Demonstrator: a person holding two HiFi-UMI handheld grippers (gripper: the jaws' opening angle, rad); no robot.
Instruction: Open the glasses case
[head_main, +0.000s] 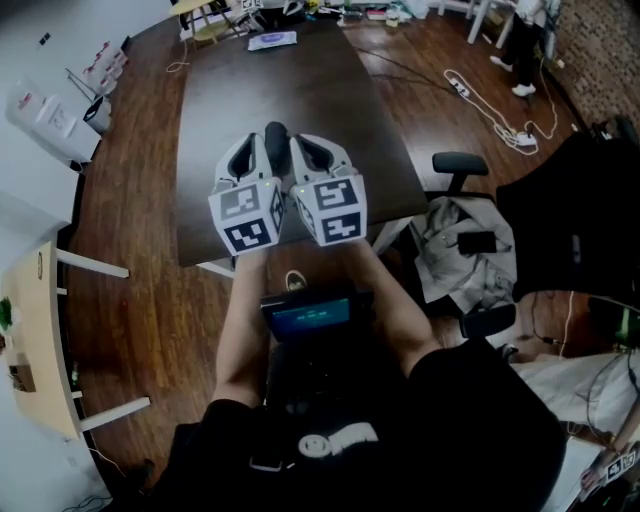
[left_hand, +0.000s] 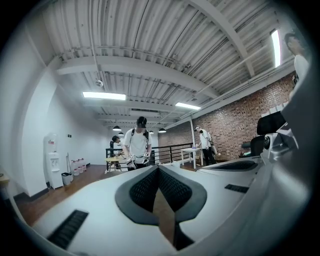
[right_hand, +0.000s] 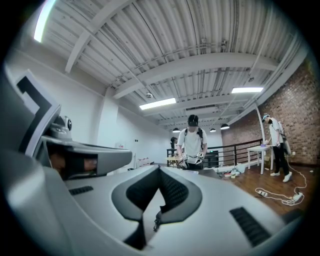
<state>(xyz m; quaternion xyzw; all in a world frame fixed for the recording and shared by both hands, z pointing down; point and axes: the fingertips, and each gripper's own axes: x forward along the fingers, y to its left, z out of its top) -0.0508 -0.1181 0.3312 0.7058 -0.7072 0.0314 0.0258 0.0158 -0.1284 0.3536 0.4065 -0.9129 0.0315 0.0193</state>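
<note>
Two grippers, one dark glasses case (head_main: 275, 138) (between their tips, over the tabletop (head_main: 210, 100)). Left gripper (left_hand: 159, 168) and right gripper (right_hand: 160, 169) point level, side by side, with both pairs of jaws pressed together.

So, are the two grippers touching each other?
Cannot tell. In the head view the left gripper and right gripper sit side by side, only a thin dark seam between their marker cubes.
</note>
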